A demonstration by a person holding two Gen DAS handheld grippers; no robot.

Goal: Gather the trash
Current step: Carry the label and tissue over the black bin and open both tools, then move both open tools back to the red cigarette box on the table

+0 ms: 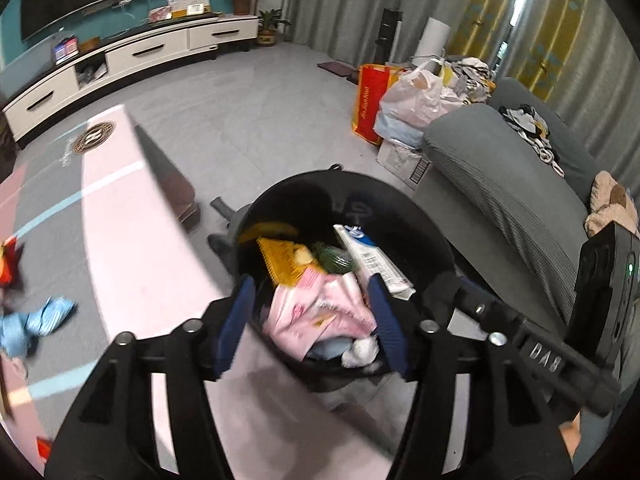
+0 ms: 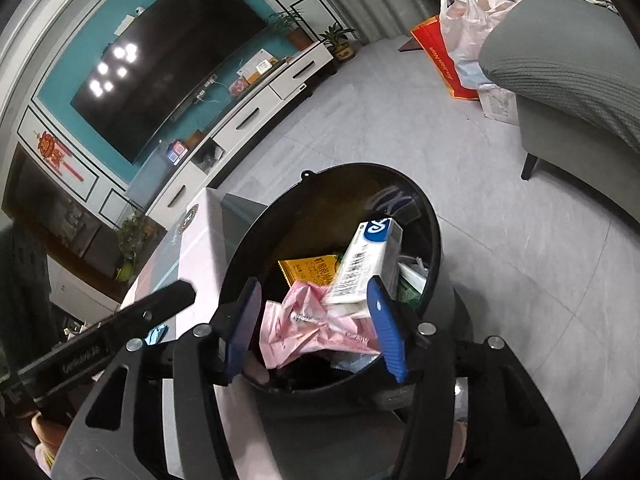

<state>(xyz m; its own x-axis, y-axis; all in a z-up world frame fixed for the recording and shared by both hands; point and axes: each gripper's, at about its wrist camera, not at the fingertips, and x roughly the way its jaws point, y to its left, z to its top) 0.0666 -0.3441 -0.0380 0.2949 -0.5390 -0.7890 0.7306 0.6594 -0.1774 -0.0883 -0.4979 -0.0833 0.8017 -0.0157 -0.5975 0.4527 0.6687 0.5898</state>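
A home living room: a large television (image 2: 168, 60) hangs on a teal wall, a white media cabinet (image 2: 256, 116) beneath it, a grey sofa (image 2: 568, 80) opposite, curtains (image 1: 500, 12) behind.

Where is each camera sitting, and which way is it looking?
Left wrist: sits on the left gripper, looks down into the black bin; its blue fingers stand open, and the right gripper shows beside it.
Right wrist: sits on the right gripper, looks down into the black bin; fingers open, the left gripper at its side.
Both share the bin, pink wrapper, TV and sofa.
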